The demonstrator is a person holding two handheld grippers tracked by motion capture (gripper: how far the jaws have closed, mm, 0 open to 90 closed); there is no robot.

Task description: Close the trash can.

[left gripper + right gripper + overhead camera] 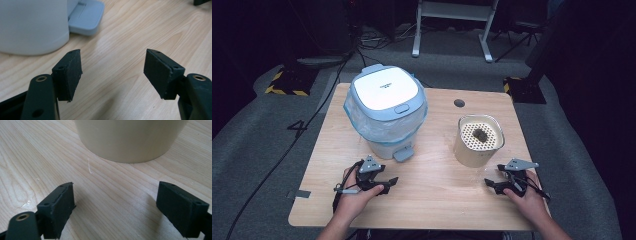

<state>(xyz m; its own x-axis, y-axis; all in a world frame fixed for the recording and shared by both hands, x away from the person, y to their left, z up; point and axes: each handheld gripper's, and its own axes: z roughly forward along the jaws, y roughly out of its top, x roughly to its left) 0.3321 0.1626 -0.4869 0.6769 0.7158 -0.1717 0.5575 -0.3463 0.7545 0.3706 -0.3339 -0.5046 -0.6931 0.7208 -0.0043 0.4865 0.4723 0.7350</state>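
Left claw (388, 184): I see its jaws spread wide, empty, low over the desk (432, 200).
Right claw (490, 184): mine here gapes too, holding nothing.
Pedal bin (386, 111): lid down, its foot pedal (86, 16) just ahead of my left claw.
Beige container (478, 141): upright, near my right claw, apart from the bin.

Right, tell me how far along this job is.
Nothing looks done yet. The pedal bin has its lid shut, and the dark lump sits on the perforated insert of the beige container. In hand: nothing; the left gripper and right gripper rest open on the table, each facing its thing. Everything appears left, probably opening the bin and moving the lump.
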